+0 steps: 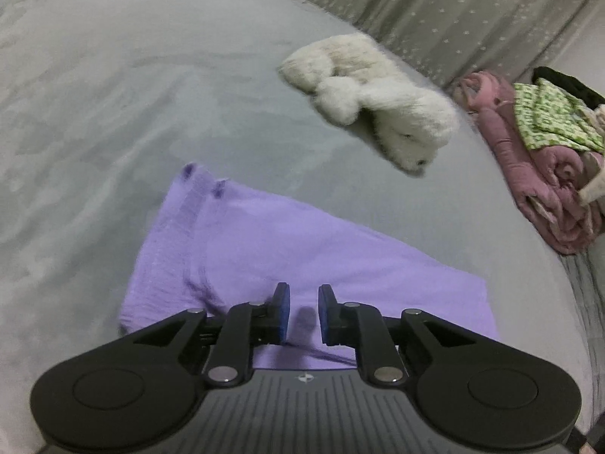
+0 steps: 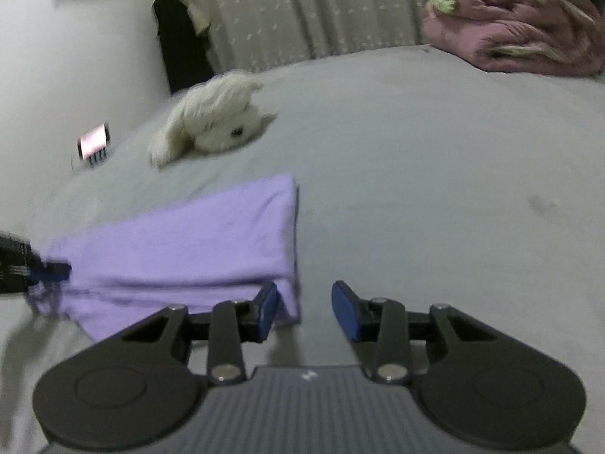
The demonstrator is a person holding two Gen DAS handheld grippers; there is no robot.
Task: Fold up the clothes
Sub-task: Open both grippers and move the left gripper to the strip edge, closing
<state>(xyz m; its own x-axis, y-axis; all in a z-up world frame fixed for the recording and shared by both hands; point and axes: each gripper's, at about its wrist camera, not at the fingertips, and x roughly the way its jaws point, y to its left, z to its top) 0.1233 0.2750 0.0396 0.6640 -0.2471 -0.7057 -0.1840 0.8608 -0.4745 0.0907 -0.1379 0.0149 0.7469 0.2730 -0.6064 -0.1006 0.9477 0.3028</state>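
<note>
A lilac garment [image 1: 287, 253] lies folded flat on the grey bed [image 1: 113, 113]. It also shows in the right wrist view [image 2: 196, 249]. My left gripper [image 1: 303, 312] is open and empty, just above the garment's near edge. My right gripper [image 2: 304, 312] is open and empty over the sheet, its left finger [image 2: 266, 312] next to the garment's right corner. The tip of the left gripper shows at the left edge of the right wrist view [image 2: 41, 268], at the garment's other end.
A white plush dog [image 1: 370, 94] lies beyond the garment, also in the right wrist view [image 2: 211, 121]. A pile of pink bedding [image 1: 529, 166] with a green patterned cloth [image 1: 548, 117] sits at the bed's right. A phone on a stand [image 2: 94, 143] stands farther back. A curtain [image 1: 453, 7] hangs behind.
</note>
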